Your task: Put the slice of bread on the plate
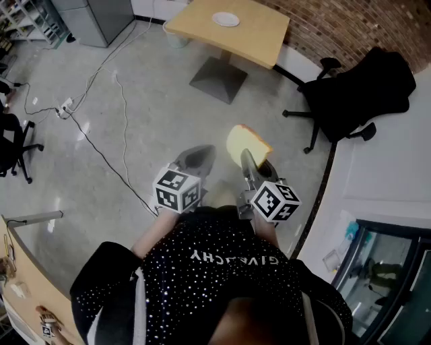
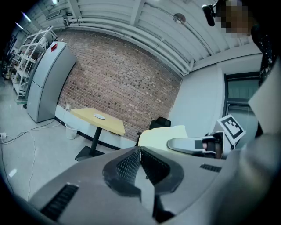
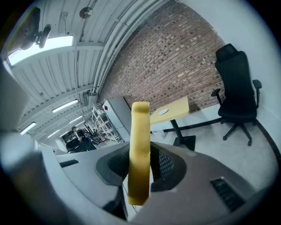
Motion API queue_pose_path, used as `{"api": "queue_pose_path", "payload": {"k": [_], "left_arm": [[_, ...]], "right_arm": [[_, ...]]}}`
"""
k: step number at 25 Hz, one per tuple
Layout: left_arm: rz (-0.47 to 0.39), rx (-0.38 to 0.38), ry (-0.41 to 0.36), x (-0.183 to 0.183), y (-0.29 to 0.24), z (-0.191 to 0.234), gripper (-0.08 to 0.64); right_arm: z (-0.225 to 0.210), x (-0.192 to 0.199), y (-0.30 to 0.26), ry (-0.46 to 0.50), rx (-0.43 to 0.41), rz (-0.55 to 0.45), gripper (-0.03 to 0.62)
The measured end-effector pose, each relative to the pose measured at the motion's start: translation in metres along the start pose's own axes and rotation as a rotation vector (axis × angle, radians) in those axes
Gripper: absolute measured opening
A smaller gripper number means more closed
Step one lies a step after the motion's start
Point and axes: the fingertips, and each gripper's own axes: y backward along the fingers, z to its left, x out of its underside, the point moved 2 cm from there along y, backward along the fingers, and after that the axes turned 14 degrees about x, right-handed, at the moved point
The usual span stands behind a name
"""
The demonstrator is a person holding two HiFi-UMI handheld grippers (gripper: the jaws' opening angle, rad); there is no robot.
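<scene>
Our dark sparkly top (image 1: 222, 269) is closest, down at six o'clock in the head view. Just past it, near the middle, we hold the slice of bread (image 1: 246, 143) up in the air. It stands on its edge. The right tool (image 1: 254, 164) is clenched on it, with one pad on each flat side. In the right gripper view the yellow slice sticks up between the jaws. The left tool (image 1: 196, 159) is just beside the bread, at nine o'clock from it. Its jaws are pressed together with nothing in them.

Under the bread we see only the grey floor (image 1: 135, 121), with thin black cables (image 1: 101, 151) lying on it at ten o'clock. A black chair (image 1: 363, 84) stands at two o'clock.

The plate (image 1: 225, 19) is far off at twelve o'clock. It is small and white, and it sits on a yellow surface (image 1: 266, 37) by the brick wall. We see nothing on it.

So we think the picking up is done. The bread is well apart from the plate. We think what is left is to walk it across the floor, lay it flat on the plate and let go.
</scene>
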Motion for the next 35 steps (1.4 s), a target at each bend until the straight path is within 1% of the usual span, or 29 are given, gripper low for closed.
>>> {"api": "queue_pose_path", "payload": {"k": [4,8,12,16,21,23,25,30,35], "left_arm": [[0.007,-0.009,0.005,0.002,0.008,0.007,0.011],[0.002,-0.007,0.014,-0.004,0.004,0.015,0.011],[0.002,-0.015,0.025,-0.007,-0.008,0.028,0.011],[0.006,-0.016,0.022,-0.017,-0.03,0.044,0.011],[0.011,-0.032,0.03,-0.04,-0.069,0.08,0.011],[0.007,-0.026,0.029,-0.053,-0.089,0.094,0.011],[-0.002,-0.022,0.018,-0.069,-0.109,0.109,0.011],[-0.027,-0.044,-0.008,-0.105,-0.152,0.146,0.011],[-0.038,-0.056,-0.019,-0.126,-0.171,0.167,0.011]], "right_arm": [[0.007,0.003,-0.005,-0.003,-0.008,0.004,0.095],[0.009,-0.005,-0.015,0.002,-0.013,0.003,0.095],[0.005,-0.015,-0.031,0.007,-0.018,0.007,0.095],[-0.002,-0.027,-0.059,0.006,-0.041,0.027,0.095],[-0.012,-0.06,-0.107,0.014,-0.06,0.034,0.095],[-0.018,-0.076,-0.129,0.023,-0.068,0.038,0.095],[-0.022,-0.095,-0.152,0.035,-0.078,0.033,0.095],[-0.035,-0.139,-0.201,0.049,-0.094,0.014,0.095],[-0.039,-0.161,-0.23,0.052,-0.104,0.01,0.095]]}}
